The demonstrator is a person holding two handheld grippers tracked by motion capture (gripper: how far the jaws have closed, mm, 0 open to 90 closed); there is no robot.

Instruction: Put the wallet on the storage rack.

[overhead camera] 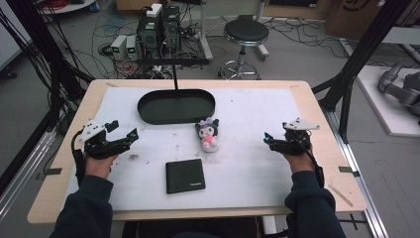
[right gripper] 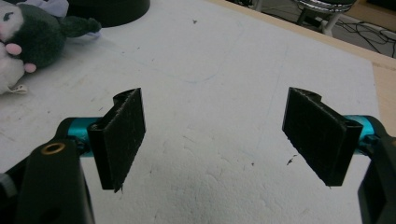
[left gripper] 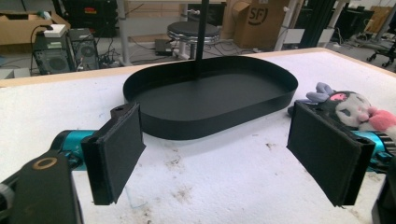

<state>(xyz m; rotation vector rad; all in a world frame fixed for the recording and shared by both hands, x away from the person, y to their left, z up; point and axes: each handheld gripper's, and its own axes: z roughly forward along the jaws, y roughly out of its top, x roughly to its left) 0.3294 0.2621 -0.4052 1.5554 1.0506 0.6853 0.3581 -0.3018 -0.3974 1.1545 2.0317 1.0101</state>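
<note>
Currently at the left of the high view: left hand-held gripper (overhead camera: pixel 124 133), jaws apart, nothing between them, hovering low over the white worktop (overhead camera: pixel 257 163) and aimed toward frame centre. Just right of it and higher in the frame: black oval tray (overhead camera: pixel 176 106), empty, with a thin black post rising from its far side. Below that, lower centre: flat black wallet (overhead camera: pixel 185 176), lying alone, well apart from both grippers. Right of centre, near the tray's lower right rim but not touching it: small plush toy (overhead camera: pixel 208 135), dark ears, pink middle, lying on its back. Far right: right hand-held gripper (overhead camera: pixel 268 139), jaws likewise spread and empty, pointing left toward the plush toy, nearer to it than the left one.

Likely risks from here: soft toy squashing or rolling under a one-sided pinch, then slipping out; a jaw clipping the tray rim on approach; wallet too flat for the pads to get under, so sliding rather than lifting.

Hard to make out: wallet's printed mark, too small to read; plush toy cut off at the frame edge in both gripper views, its far side hidden; stains on the worktop blurred.
</note>
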